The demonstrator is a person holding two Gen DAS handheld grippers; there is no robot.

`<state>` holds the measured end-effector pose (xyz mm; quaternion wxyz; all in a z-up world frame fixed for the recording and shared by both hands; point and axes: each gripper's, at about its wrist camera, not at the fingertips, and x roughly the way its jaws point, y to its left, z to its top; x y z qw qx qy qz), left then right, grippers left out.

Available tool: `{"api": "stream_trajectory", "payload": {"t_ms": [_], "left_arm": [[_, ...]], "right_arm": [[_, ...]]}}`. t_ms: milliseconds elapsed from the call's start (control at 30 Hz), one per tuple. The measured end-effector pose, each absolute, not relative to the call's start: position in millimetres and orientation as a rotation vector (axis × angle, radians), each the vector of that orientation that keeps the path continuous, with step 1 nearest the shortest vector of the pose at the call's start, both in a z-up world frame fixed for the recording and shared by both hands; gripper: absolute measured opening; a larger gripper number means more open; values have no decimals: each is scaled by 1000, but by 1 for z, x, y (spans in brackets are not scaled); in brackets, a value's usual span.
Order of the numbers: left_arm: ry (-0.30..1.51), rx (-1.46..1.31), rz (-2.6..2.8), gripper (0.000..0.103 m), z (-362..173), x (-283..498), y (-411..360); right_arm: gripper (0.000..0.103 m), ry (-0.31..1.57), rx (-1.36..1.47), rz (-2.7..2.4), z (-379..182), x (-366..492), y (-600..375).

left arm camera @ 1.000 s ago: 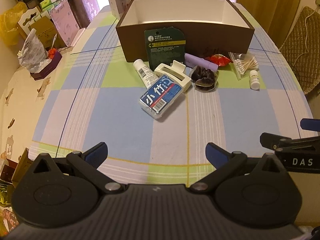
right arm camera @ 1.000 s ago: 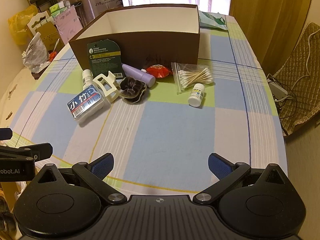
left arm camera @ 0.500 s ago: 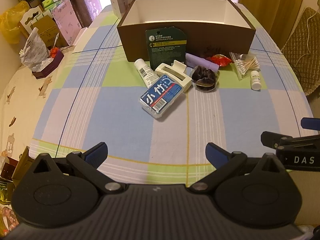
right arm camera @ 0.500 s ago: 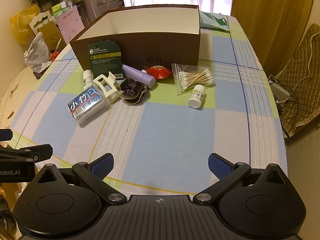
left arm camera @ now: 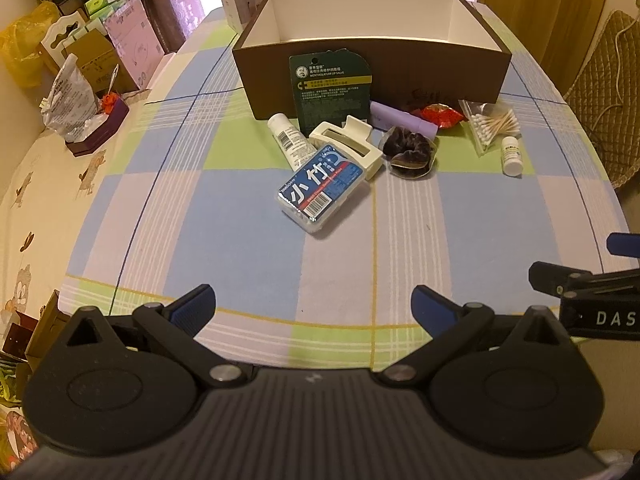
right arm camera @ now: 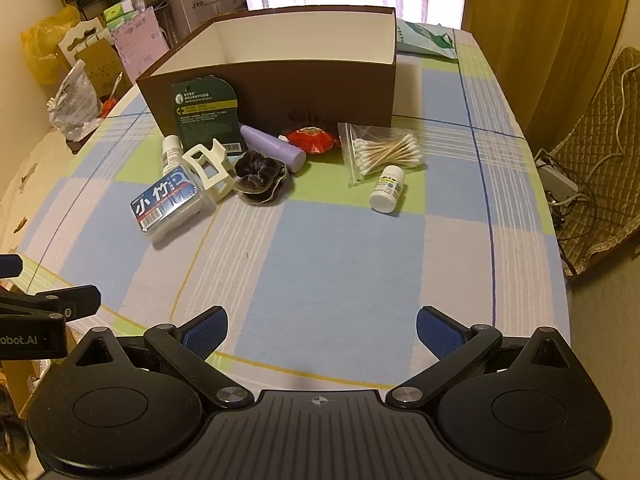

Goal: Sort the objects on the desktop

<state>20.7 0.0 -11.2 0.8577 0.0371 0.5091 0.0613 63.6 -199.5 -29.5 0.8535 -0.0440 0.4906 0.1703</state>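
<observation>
Left wrist view: nothing on the table has moved since a second ago; the view only sits slightly nearer the pile.
Left gripper (left arm camera: 313,301) and right gripper (right arm camera: 322,328) hover wide apart, holding nothing, near the cloth's front edge. One brown box (left arm camera: 400,60) at the back; before it one green card (left arm camera: 332,88), floss box (left arm camera: 322,188), claw clip (left arm camera: 352,146), white tube (left arm camera: 289,140), purple tube (right arm camera: 274,148), scrunchie (right arm camera: 260,172), swab bag (right arm camera: 384,150), pill bottle (right arm camera: 387,189), red packet (right arm camera: 314,140).
</observation>
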Motion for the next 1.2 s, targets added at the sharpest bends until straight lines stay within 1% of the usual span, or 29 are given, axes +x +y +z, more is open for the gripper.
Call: {"api": "stream_trajectory", "payload": {"t_ms": [367,533,700,900,933,967,1033,1200], "left_arm": [[1044,148,88,103,-20,44,17],[1008,211,5,102,-28,59,21],[963,314,-115,95,-40,70,19],[969,376,-243,85,-65,91,18],[970,383,-261,82,-69,95,18],[971,389,-275,77,-73,97,18],[975,406,-300,70,-80,106,19],[975,422,-363,64,-91,126,23]], "right_arm": [[103,1089,-88,335,-41,79,-189],[103,1080,-32,306,-43,89,-189],[103,1049,107,262,-48,98,-199],[103,1123,176,234,-65,111,-205],[103,1130,178,225,-66,112,-206],[103,1137,179,217,-68,113,-207],[103,1145,181,193,-71,114,-209],[103,1156,204,160,-78,121,-212]]}}
